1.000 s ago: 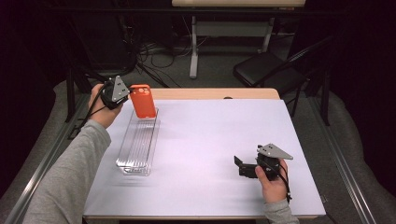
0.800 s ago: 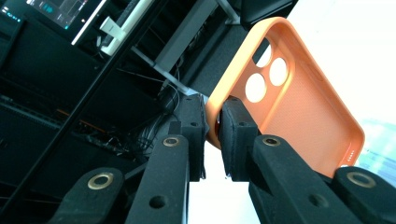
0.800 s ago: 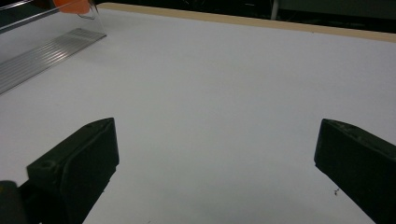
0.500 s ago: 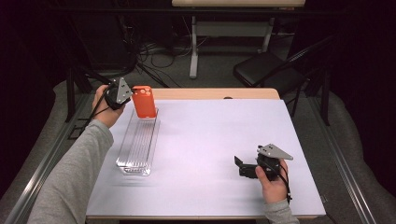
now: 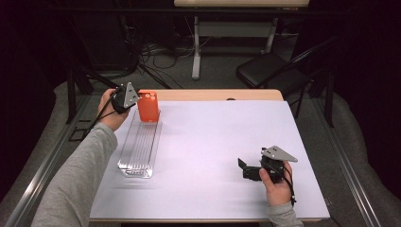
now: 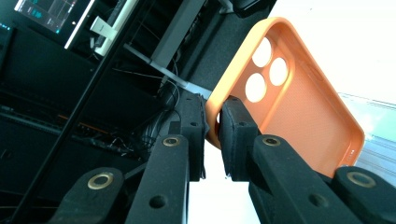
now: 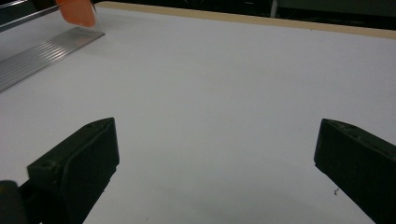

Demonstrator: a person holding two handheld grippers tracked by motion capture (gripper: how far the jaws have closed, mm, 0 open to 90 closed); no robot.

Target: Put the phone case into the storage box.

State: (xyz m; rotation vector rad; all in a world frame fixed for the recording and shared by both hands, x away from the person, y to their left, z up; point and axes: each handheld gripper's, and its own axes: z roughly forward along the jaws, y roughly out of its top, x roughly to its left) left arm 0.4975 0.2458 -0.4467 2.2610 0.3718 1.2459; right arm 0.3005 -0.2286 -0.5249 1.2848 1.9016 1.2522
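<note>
Since a sec ago the case (image 5: 148, 107) stands a bit more upright over the rack's far end, w/ the left hand shifted only slightly; the right gripper (image 5: 246, 169) hasn't budged.

We see the case, orange w/ three camera holes, pinched at its edge by the left gripper (image 6: 212, 126): jaws nearly together, one pad on each face of the thin wall. It hangs at the far-left of the table (image 5: 217, 151), its lower end at or just inside the far end of the clear rack (image 5: 141, 149); whether it touches the ribs we can't tell.

Key relation: the case's long axis runs roughly vertical, the rack's long axis runs near-to-far along the table's left side, right under and nearer us than the case. So we judge the coming move is a short drop or lean into a slot, all left-hand work.

The left hand (image 5: 111, 113) is at the case. The right gripper rests well apart, near-right on the bare table, jaws wide and holding nothing.
</note>
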